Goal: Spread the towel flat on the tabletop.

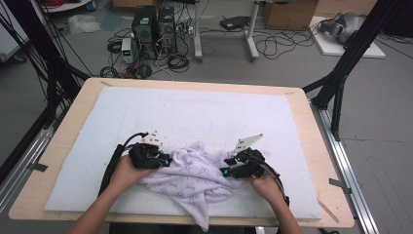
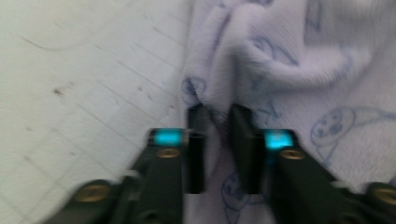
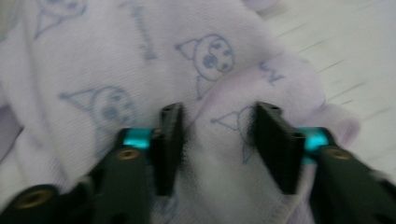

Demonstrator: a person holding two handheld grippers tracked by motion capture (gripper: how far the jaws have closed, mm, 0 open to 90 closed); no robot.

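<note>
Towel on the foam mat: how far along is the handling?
Nothing looks finished: the towel lies crumpled, one corner over the mat's front edge. In hand: the left gripper pinches a fold; the right gripper's jaws straddle a ridge, apparently unclamped. Spreading or folding remains.

The cloth (image 1: 192, 176) is pale lilac with blue cartoon faces; the mat (image 1: 204, 112) is white, the tabletop (image 1: 321, 161) light wood.
</note>
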